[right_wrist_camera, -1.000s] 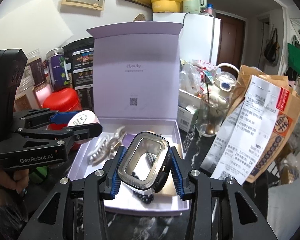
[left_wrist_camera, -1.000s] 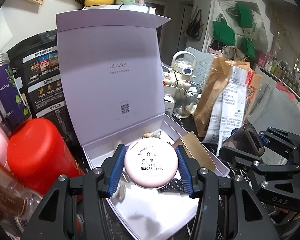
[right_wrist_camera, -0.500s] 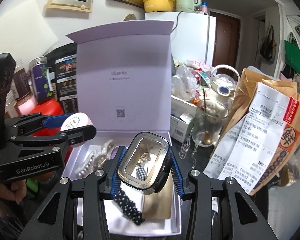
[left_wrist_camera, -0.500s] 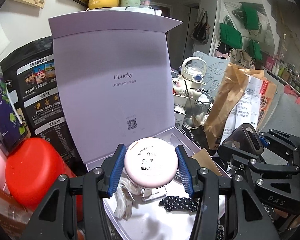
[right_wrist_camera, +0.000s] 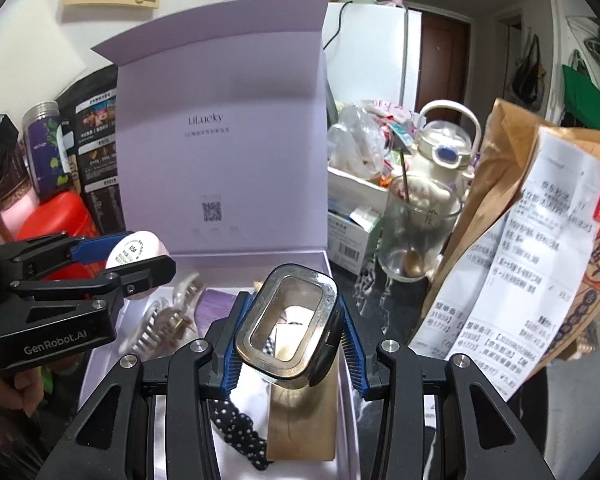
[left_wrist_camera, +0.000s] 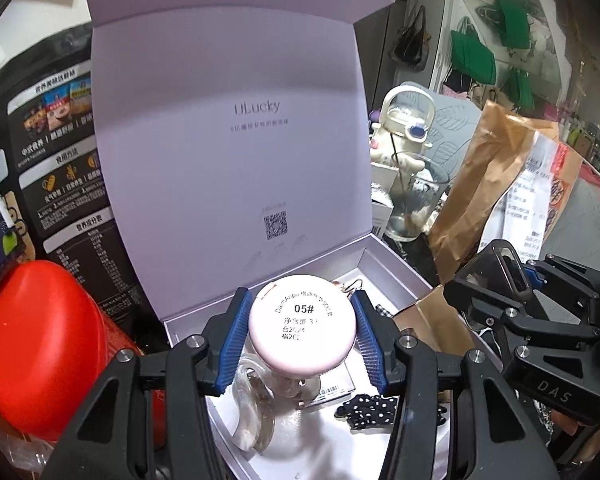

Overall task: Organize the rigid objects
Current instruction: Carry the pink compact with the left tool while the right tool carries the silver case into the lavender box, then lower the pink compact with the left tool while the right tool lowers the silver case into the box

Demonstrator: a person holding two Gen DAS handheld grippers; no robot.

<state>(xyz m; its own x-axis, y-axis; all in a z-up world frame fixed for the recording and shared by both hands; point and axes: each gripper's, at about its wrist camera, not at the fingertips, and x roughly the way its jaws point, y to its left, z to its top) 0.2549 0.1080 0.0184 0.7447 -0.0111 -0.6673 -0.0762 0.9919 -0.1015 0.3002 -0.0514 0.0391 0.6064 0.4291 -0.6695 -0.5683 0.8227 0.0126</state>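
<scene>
Cluttered shelves and a white fridge fill the background, and before us stands an open lilac gift box whose raised lid reads "ULucky" above a QR code. In the left wrist view, our left gripper has its blue pads pressed on either side of a round pink compact, held over the box's near-left part; its label reads "05#" with a line starting "DamAnpu" and partly hidden date figures. At 9 o'clock from it sits a red canister, and behind that a black food bag printed with Chinese text we cannot read in full.

In the right wrist view, our right gripper is closed on a dark rectangular case with a silvery rim and a clear window, hanging over the middle of the box. Below it in the box we see a gold card, a black polka-dot band at 7 o'clock and clear hair claws at 9 o'clock. At 3 o'clock a drinking glass holds a spoon, with a brown paper bag bearing a long printed receipt beyond it. The left tool's body reads "GenRobot.AI"; the right one's shows "DAS".
</scene>
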